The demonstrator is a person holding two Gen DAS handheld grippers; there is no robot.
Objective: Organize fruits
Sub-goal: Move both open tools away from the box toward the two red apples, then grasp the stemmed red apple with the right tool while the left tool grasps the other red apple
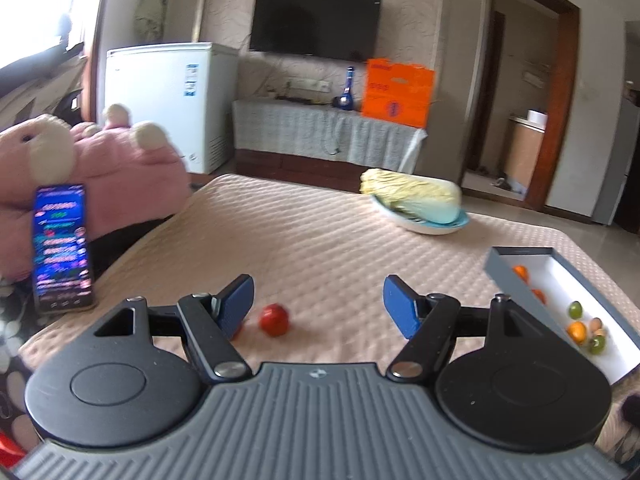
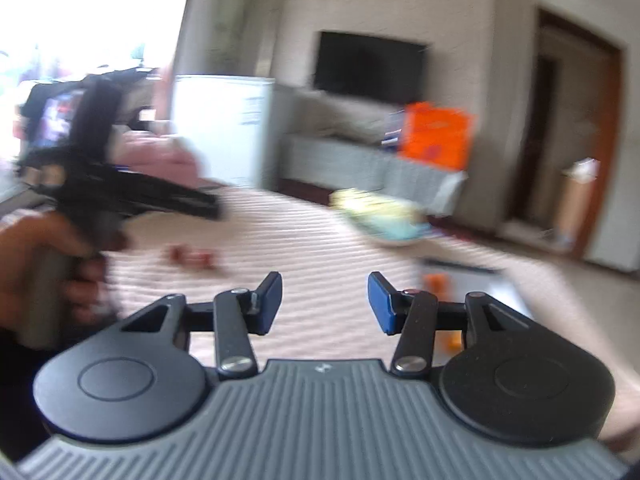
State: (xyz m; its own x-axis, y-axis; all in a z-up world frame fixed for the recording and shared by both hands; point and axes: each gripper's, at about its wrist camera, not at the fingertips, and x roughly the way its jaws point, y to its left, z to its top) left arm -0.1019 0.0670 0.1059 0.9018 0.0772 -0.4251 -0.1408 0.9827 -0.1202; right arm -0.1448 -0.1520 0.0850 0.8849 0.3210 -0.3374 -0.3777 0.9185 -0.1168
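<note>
A small red fruit (image 1: 274,319) lies on the beige quilted bed cover (image 1: 312,240), just right of my left gripper's left finger; a second red one peeks from behind that finger (image 1: 237,332). My left gripper (image 1: 318,306) is open and empty above them. A grey box with a white inside (image 1: 560,280) at the right holds several small orange and green fruits (image 1: 576,330). My right gripper (image 2: 325,302) is open and empty; its view is blurred. It shows red fruits (image 2: 192,258), the box (image 2: 476,280) behind its right finger, and the left gripper in a hand (image 2: 92,192).
A napa cabbage on a blue-white plate (image 1: 416,200) lies at the bed's far right. A lit phone (image 1: 62,248) and a pink plush toy (image 1: 112,168) are at the left. A white freezer (image 1: 168,100) and a TV bench (image 1: 320,132) stand beyond.
</note>
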